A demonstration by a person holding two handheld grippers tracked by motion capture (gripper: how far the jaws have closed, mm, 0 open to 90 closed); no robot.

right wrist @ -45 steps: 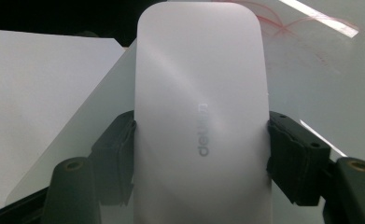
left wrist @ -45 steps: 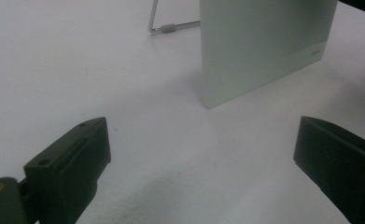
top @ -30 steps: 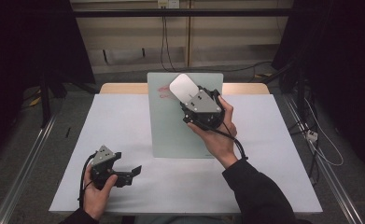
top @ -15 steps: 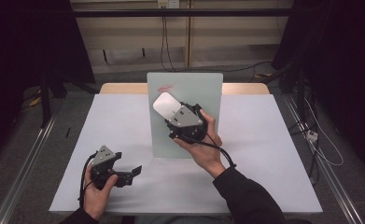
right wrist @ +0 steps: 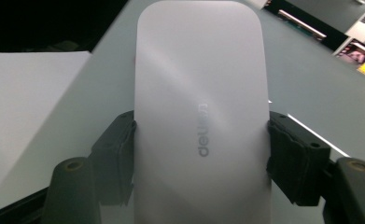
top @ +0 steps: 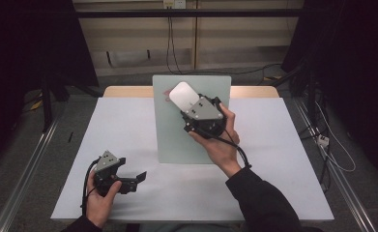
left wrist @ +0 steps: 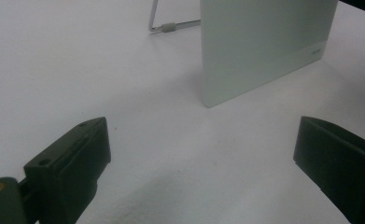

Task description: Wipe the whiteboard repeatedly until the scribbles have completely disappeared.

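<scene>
Both fingers of right gripper clamp white eraser against upright board.

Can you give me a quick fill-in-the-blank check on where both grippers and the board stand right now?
1. The right gripper is shut on a white ____.
2. The left gripper has its jaws ____, low over the white table.
3. The pale green board stands ____ on the table.
4. There is a red mark on the board near its ____ edge.

Missing words: eraser; open; upright; top
</scene>
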